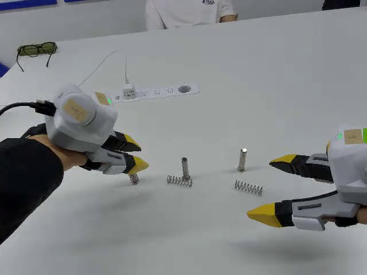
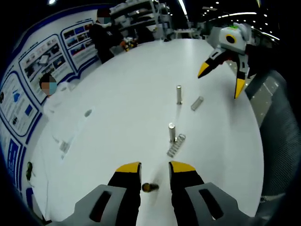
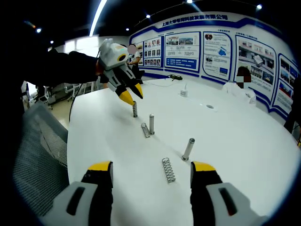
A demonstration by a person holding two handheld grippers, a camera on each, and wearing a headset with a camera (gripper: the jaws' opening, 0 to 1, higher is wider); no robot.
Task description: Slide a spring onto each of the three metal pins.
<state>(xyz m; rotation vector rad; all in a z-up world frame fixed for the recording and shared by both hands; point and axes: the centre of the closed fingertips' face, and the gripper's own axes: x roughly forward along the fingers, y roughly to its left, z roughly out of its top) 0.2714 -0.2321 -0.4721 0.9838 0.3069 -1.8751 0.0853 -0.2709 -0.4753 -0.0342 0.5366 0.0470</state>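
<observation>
The right gripper (image 3: pixel 151 166) holds its jaws wide apart over the white bench (image 3: pixel 244 141). Between them lies a spring (image 3: pixel 168 169), just beside a bare pin (image 3: pixel 188 149). Farther in, a second spring (image 3: pixel 145 130) lies just beside a second pin (image 3: pixel 151 124). Toward the far edge, a third spring (image 3: pixel 135 109) stands upright beneath the left gripper (image 3: pixel 132 94), whose jaws are slightly parted.

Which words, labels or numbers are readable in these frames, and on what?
None can be quoted with confidence.
Blue wall banner: white Chinese characters, too small to read.
Wall posters: text blurred.
Tan sticker on the left claw: blurred.
Tan label on the right claw: blurred.
Shirt print: too small.
</observation>
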